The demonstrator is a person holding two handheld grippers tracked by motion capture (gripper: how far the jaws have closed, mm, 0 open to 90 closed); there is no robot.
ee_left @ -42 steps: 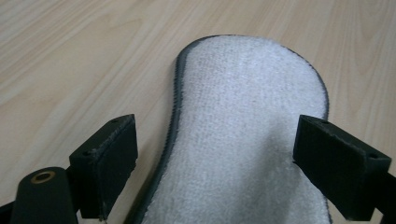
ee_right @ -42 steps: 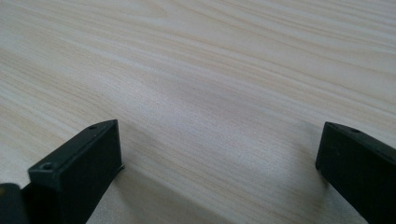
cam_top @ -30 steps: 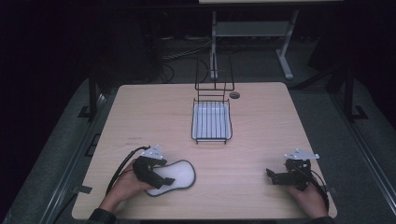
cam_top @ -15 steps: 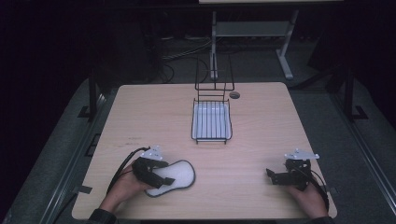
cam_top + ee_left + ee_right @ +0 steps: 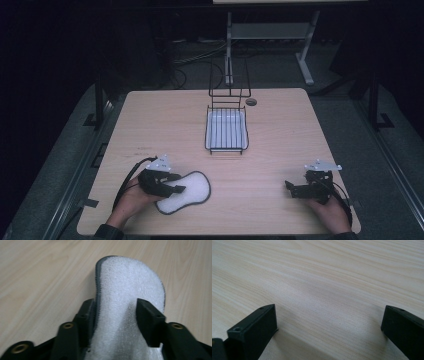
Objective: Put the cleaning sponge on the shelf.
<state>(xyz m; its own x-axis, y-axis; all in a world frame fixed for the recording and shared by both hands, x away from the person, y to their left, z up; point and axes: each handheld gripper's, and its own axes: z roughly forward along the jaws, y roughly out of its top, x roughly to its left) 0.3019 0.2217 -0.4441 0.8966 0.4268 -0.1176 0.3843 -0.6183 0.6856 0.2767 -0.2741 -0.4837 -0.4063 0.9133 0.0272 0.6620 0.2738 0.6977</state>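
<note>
Nothing has shifted since a second ago: the left gripper stays clamped on the one white insole near the table's front left corner, the right gripper wide apart, one wire rack toward the back edge.

Dim surroundings fall to black around the evenly lit pale wooden surface; close gripper views look soft, slightly blurred.
</note>
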